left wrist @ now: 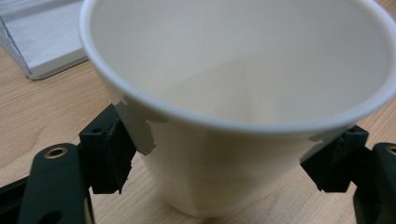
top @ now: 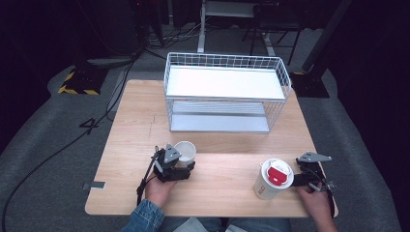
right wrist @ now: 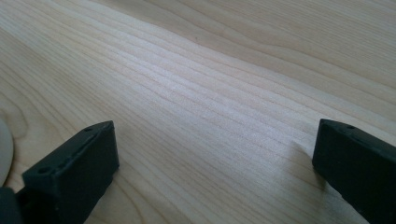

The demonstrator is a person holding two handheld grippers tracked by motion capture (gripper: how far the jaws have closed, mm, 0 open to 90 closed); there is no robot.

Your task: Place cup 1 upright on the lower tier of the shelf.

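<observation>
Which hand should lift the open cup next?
The left. Its left gripper is already clamped on the open white cup. The right gripper is open over bare table, beside the lidded cup.

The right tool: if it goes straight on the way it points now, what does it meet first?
Probably nothing: the open right tool faces bare table in its own view. The lidded cup seems to stand to its side.

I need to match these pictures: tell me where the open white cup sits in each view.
High view: open white cup left of centre, in the left hand-held gripper.
Left gripper view: cup close up, pads pressed on both sides.
Right gripper view: not in it.
Shared landmark: the wooden table.
</observation>
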